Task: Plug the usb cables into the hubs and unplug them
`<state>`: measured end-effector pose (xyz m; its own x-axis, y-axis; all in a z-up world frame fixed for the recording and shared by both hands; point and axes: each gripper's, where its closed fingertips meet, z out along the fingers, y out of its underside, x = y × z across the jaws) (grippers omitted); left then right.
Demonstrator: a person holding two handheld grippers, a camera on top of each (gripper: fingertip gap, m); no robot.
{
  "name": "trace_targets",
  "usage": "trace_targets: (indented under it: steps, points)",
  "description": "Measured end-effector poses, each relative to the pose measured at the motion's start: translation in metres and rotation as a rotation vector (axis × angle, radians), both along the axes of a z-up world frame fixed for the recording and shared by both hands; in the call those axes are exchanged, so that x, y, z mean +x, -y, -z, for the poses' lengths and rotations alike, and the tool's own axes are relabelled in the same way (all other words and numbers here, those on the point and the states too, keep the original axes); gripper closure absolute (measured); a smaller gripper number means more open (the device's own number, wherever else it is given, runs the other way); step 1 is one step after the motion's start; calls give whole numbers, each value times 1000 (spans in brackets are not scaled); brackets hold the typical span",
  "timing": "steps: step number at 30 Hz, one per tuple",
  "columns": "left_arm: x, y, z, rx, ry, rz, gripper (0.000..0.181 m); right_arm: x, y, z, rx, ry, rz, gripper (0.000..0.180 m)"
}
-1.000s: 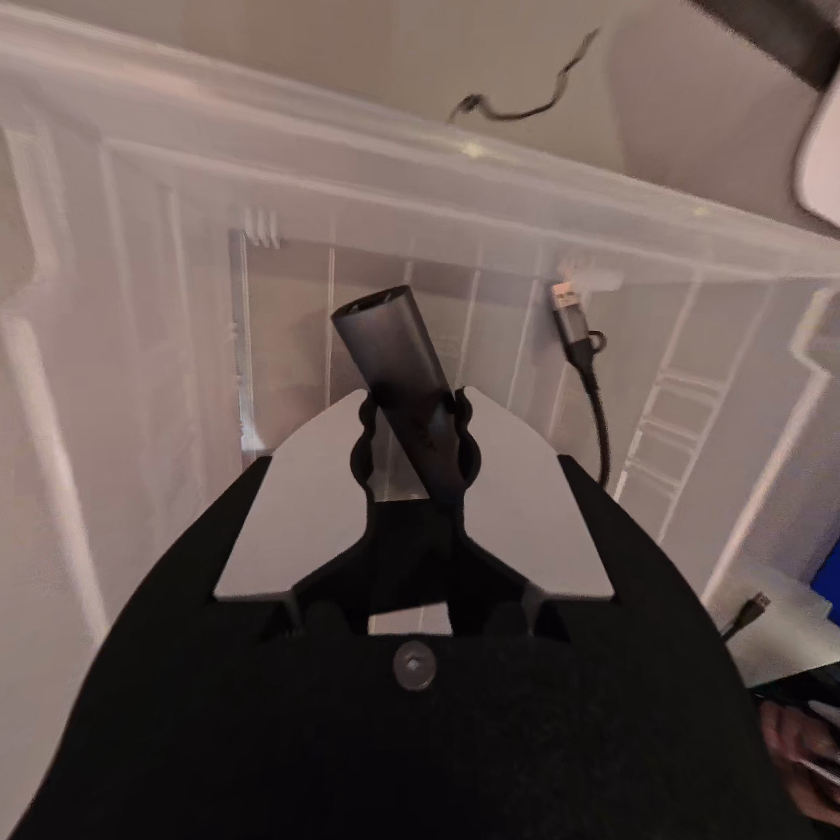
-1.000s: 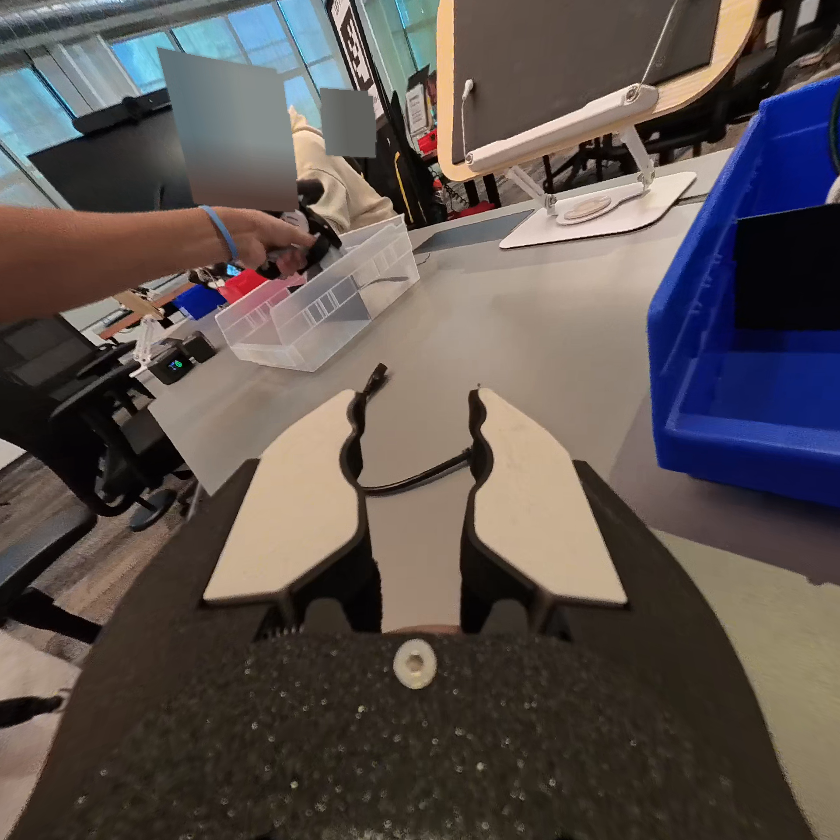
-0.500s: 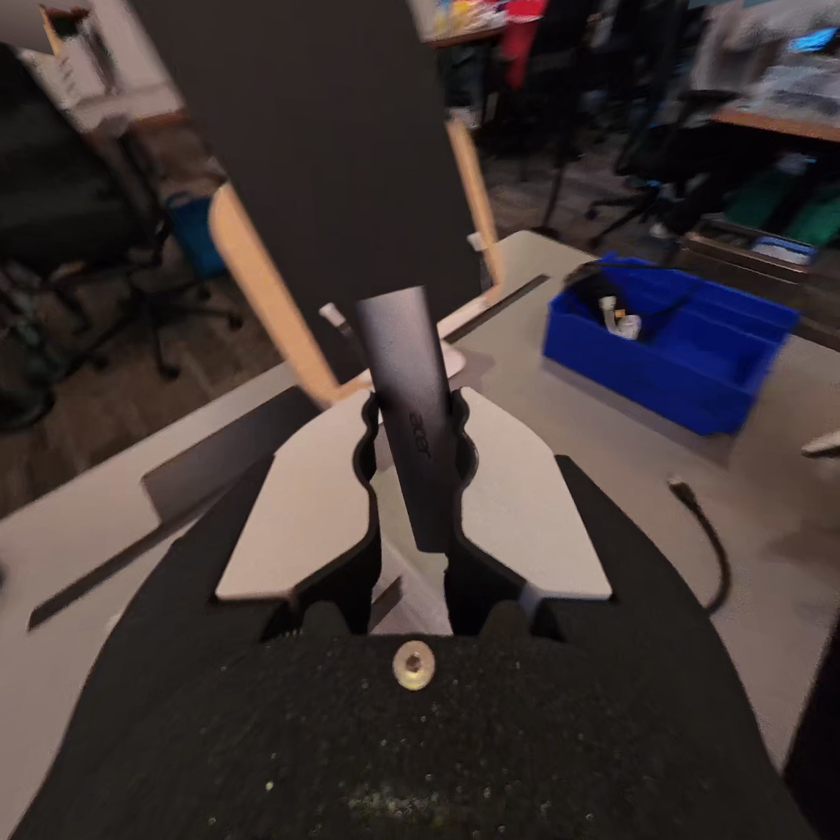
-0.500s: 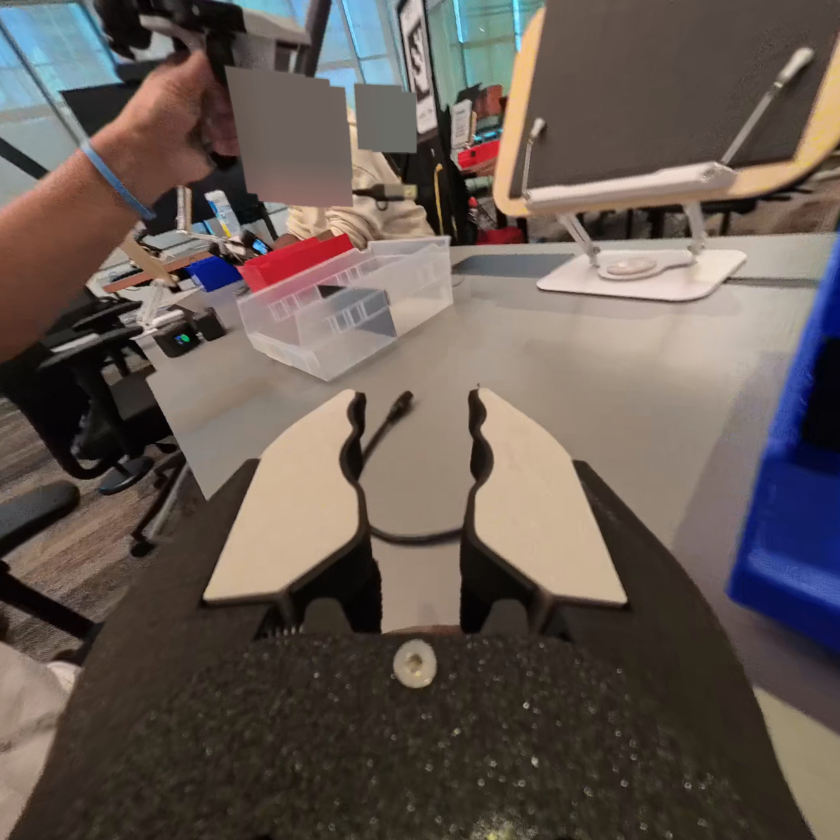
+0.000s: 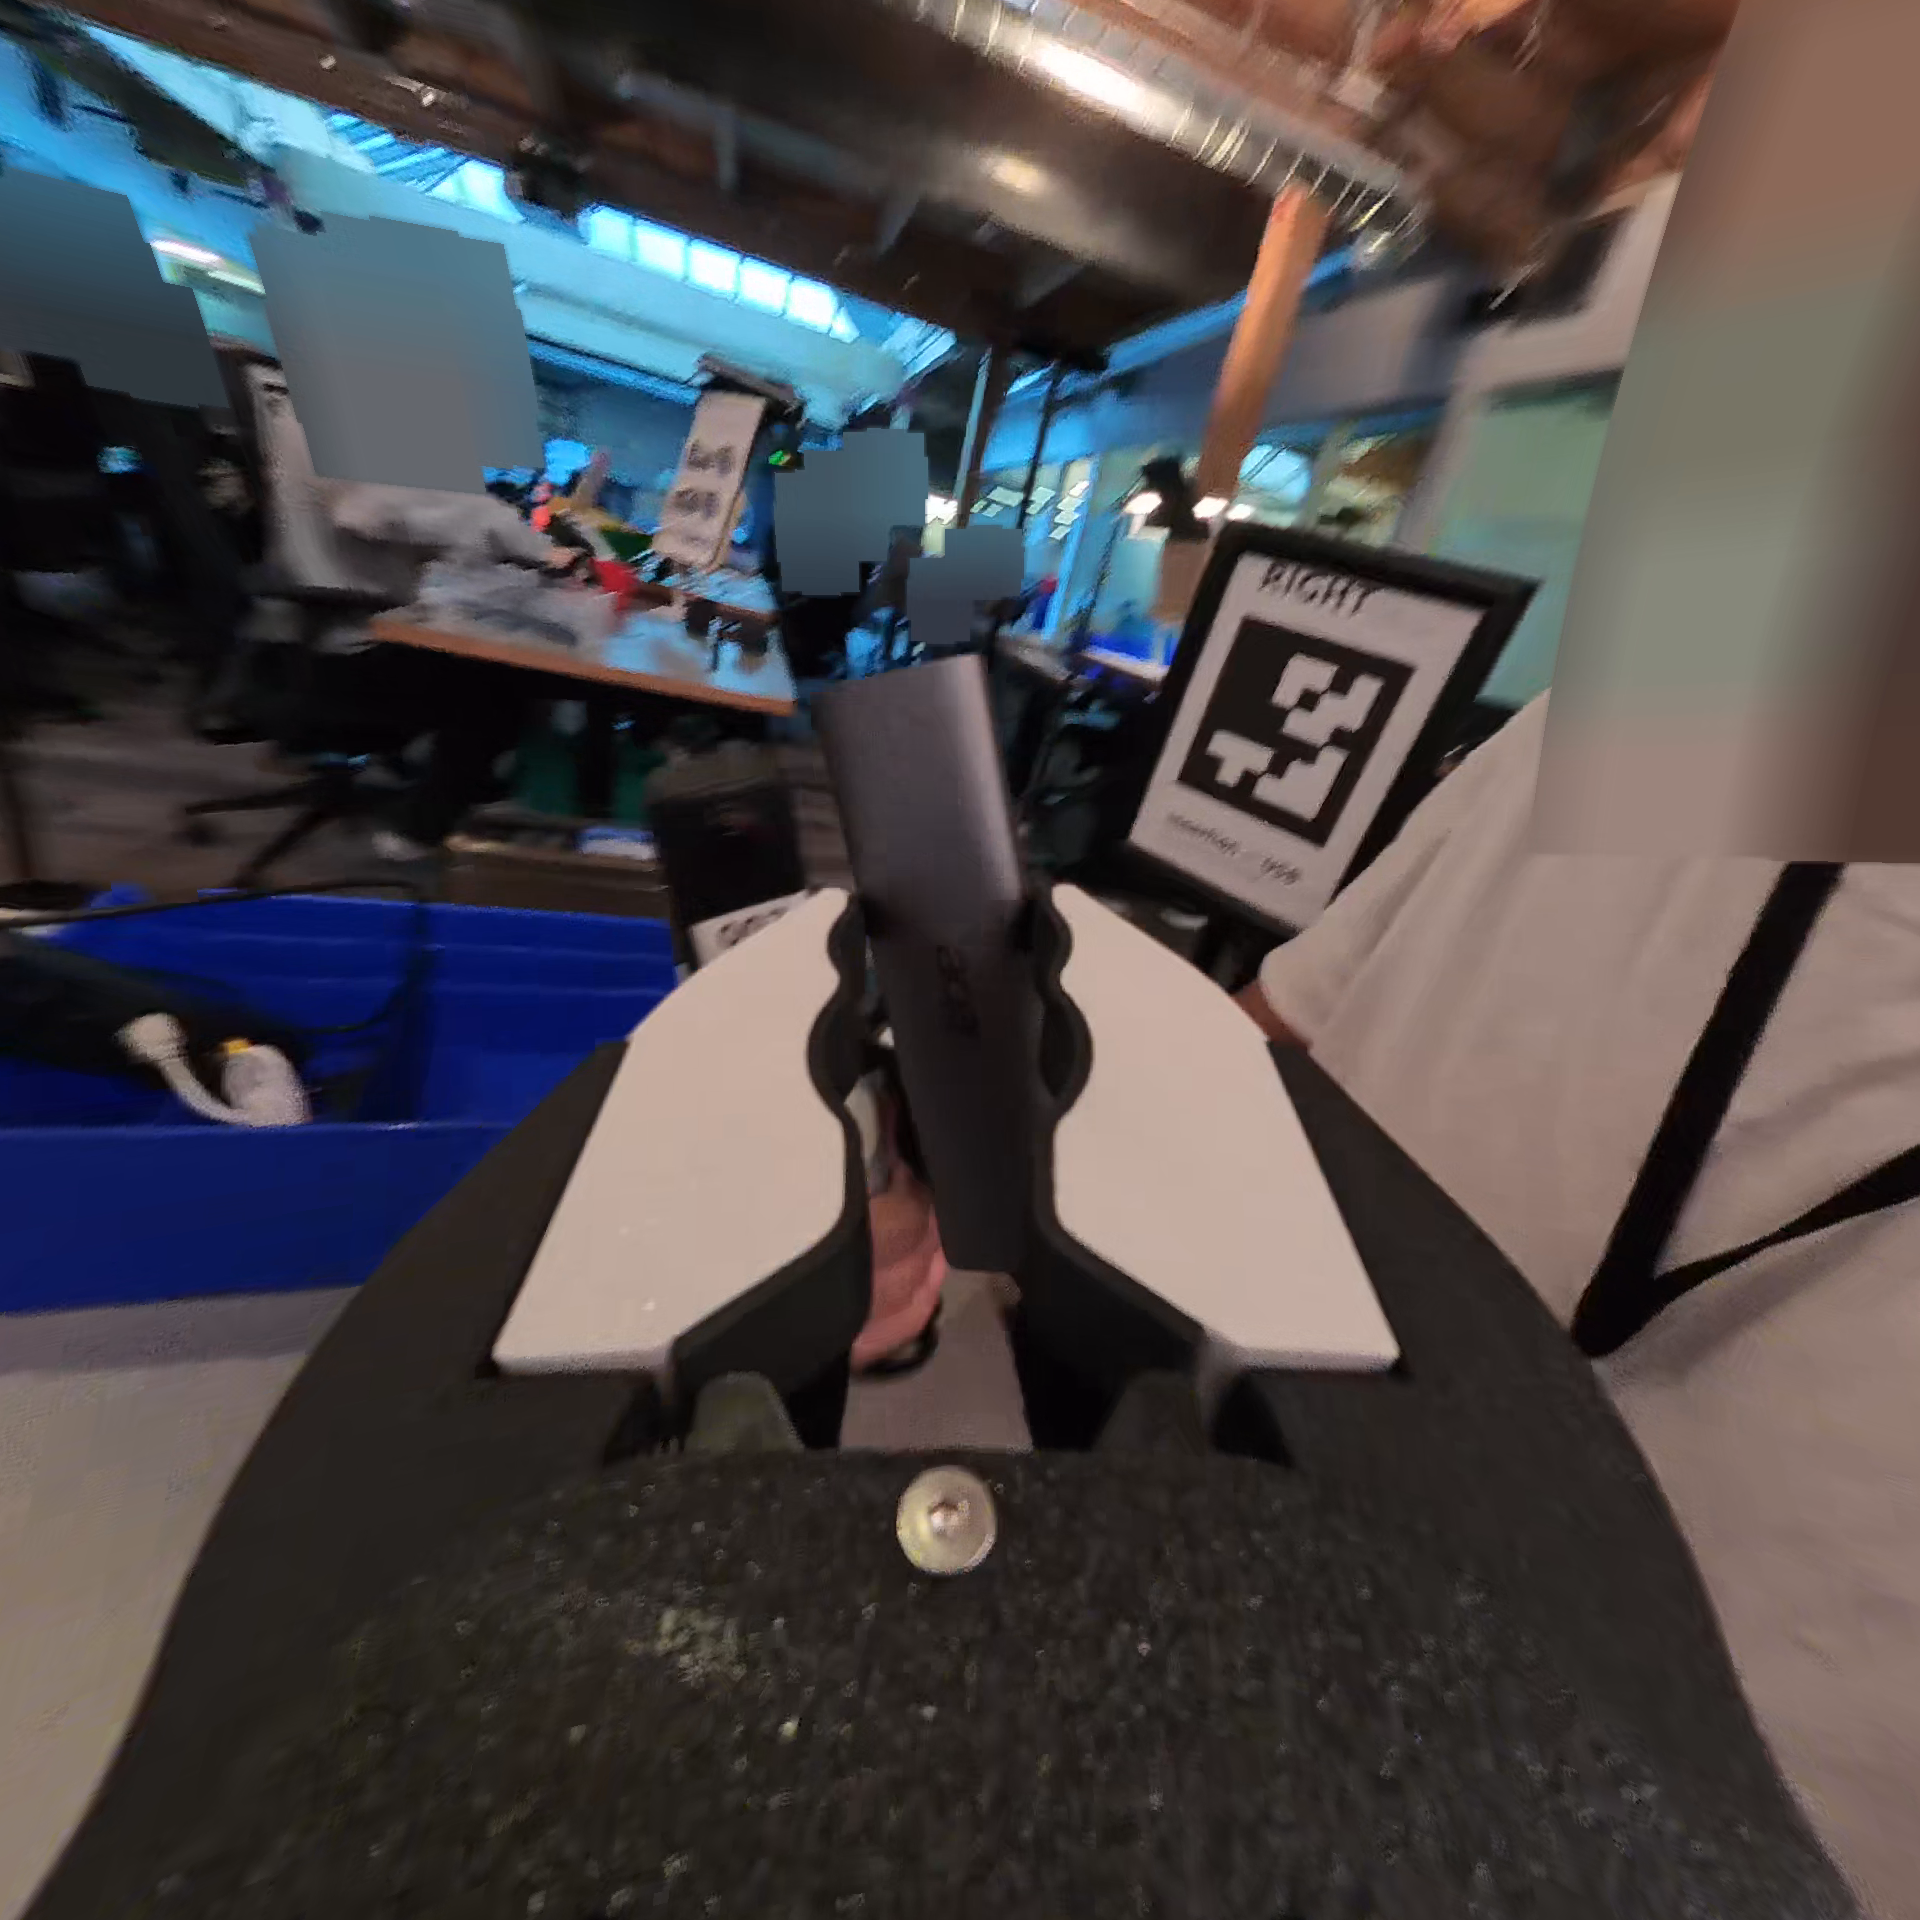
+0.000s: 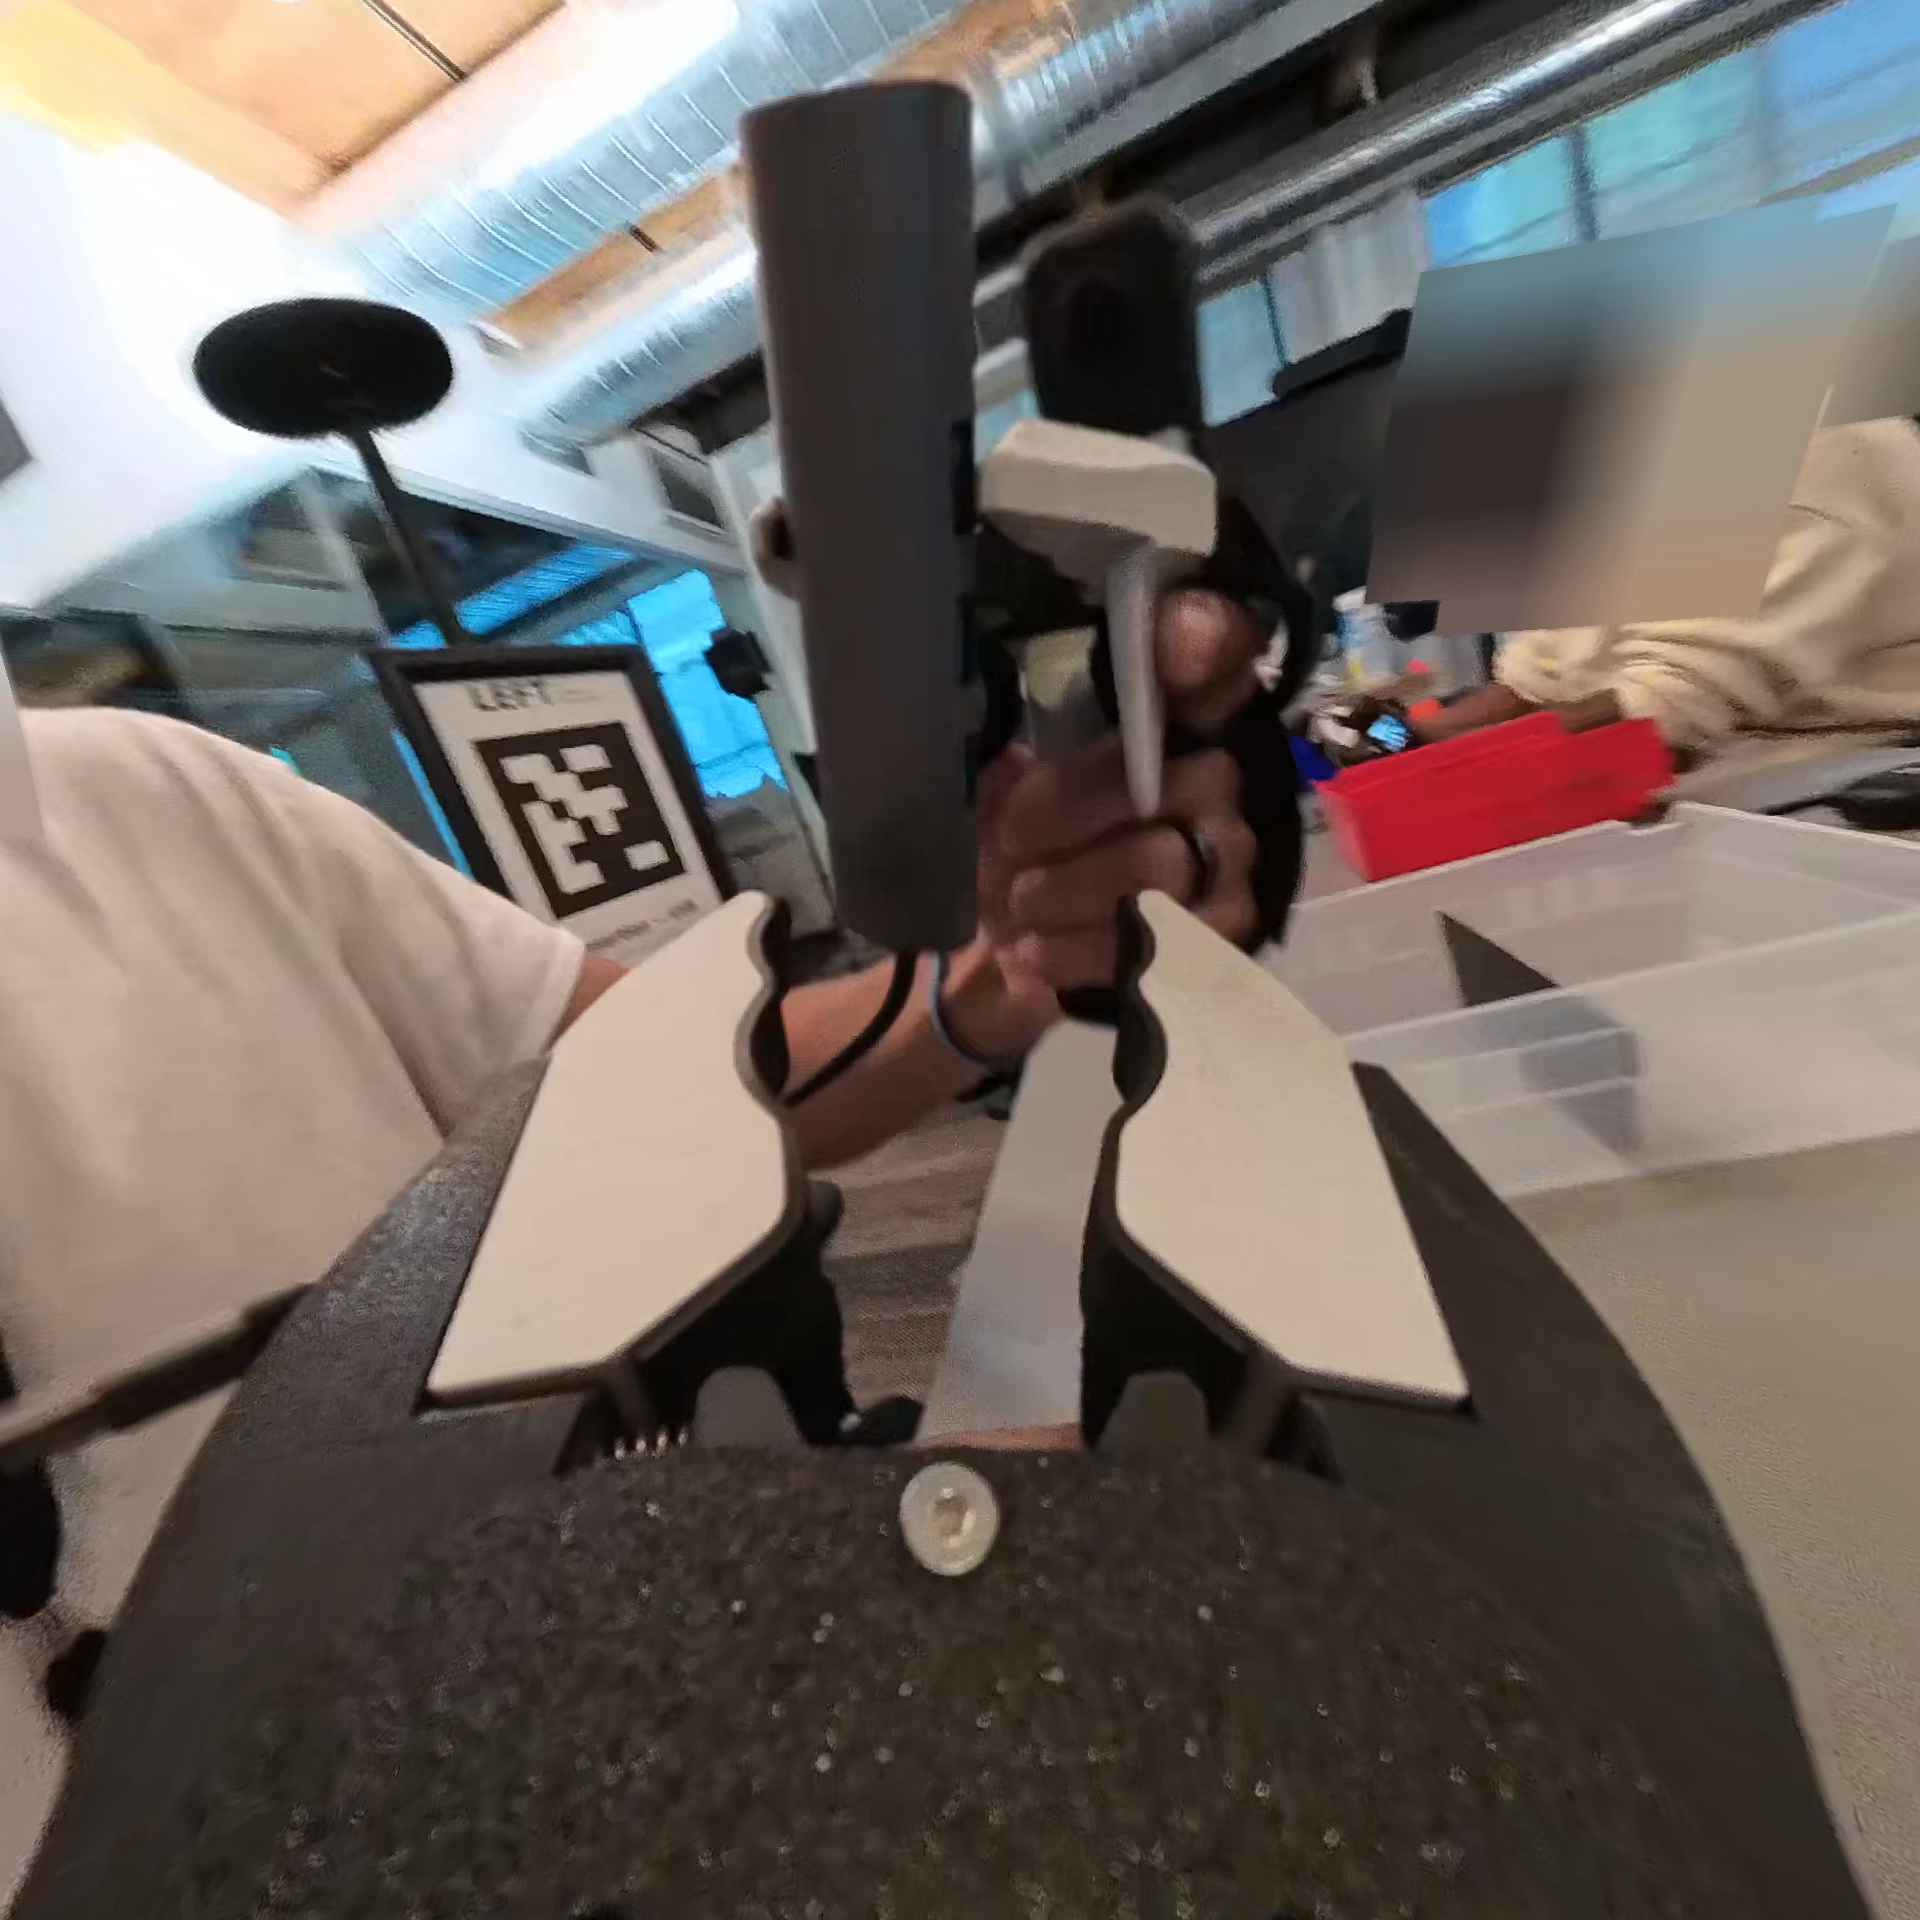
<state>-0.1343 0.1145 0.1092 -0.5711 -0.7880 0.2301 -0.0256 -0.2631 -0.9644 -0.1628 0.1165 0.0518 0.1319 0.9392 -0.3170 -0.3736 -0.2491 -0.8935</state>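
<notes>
Left gripper (image 5: 948, 997): jaws closed on the grey hub (image 5: 925, 862), gripped around its lower half, body upright with a slight tilt, free end pointing up and away from the camera. Grip unchanged from 1 s ago, when the same hub was held inside the clear bin (image 6: 1621, 997). Since then the hub has been lifted out of the bin and swung round; the left view now looks across the blue bin (image 5: 260, 1205) toward the person's pale shirt (image 5: 1558, 1091).

Right gripper (image 6: 951, 971): jaws apart, nothing held between them. 1 s ago it hovered over a black cable lying on the table; that cable end is no longer between the fingers. It now faces the left gripper (image 6: 1101, 520) head-on, with the hub (image 6: 873, 520) raised just beyond its fingertips. A thin black lead (image 6: 862, 1029) hangs from the hub's lower end, near the left fingertip.

Judgement: hub retrieved and presented; the 2 grippers are lined up for a hand-to-hand step. No cable is in the right gripper, so no plugging can start yet. Port side of hub not discernible.
</notes>
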Motion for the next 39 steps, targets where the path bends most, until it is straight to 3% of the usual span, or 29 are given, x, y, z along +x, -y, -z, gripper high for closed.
trace_targets:
  steps: [2, 4, 6, 9, 13, 17, 19, 23, 26, 30, 35, 39]
  points:
    - [6, 7, 9, -77, 28, 53, 151, -5, 6, 0, -7, -91, -84, 123]
    - [10, 8, 20, -100, 27, 55, 151, -4, 18, 2, 9, -153, -187, 154]
    - [9, 5, 31, -124, -9, 47, 150, -4, 16, 16, -19, -89, -181, 154]
    - [-1, -11, 57, -76, -95, -48, 150, 2, -1, 52, -29, 170, -21, 155]
    - [-23, -33, 103, 179, -229, -245, 140, 24, -26, 105, 36, 676, 238, 155]
    - [-31, -35, 131, 445, -253, -366, 154, 36, -37, 115, 292, 1092, 419, 155]
    - [-29, -39, 130, 514, -209, -463, 144, 31, -39, 109, 452, 1209, 487, 156]
    - [-27, -31, 133, 559, -222, -463, 144, 17, -37, 103, 656, 1291, 564, 156]
    - [-27, -26, 140, 606, -230, -444, 159, 15, -36, 102, 662, 1283, 568, 156]
    - [-24, -19, 144, 657, -203, -434, 163, 18, -35, 106, 659, 1301, 548, 156]
    - [-21, -20, 142, 816, -191, -501, 163, 24, -32, 104, 554, 1191, 564, 156]
    - [-47, -49, 123, 851, -157, -762, 162, 60, -34, 101, 278, 1131, 613, 136]
